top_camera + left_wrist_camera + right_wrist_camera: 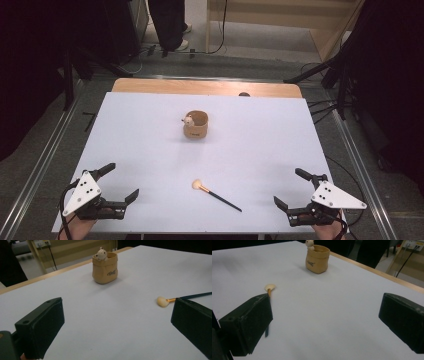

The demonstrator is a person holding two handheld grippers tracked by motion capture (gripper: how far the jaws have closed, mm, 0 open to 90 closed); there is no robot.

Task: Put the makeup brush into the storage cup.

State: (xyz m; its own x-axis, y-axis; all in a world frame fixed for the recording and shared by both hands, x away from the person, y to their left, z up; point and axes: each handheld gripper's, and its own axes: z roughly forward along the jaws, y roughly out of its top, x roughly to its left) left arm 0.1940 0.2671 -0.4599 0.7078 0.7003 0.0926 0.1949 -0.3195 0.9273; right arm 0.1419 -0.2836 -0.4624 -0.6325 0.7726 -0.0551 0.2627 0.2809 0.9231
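Presently lying flat near table point(150, 125) front edge, between grippers: makeup brush point(216, 194). Judged light, slender, stiff-handled, soft-tipped; best pinched mid-handle. Left gripper point(120, 181) and right gripper point(288, 187) both agape, empty.

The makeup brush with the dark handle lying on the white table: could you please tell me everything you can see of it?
The slim makeup brush has a pale, fluffy cream head, a short golden-orange ferrule and a long, thin dark handle. It lies flat on the white table, near the front edge, head pointing toward the far left and handle tip toward the near right. It lies between the two grippers; nothing but the table touches it. The tan pouch-shaped holder stands well beyond it.
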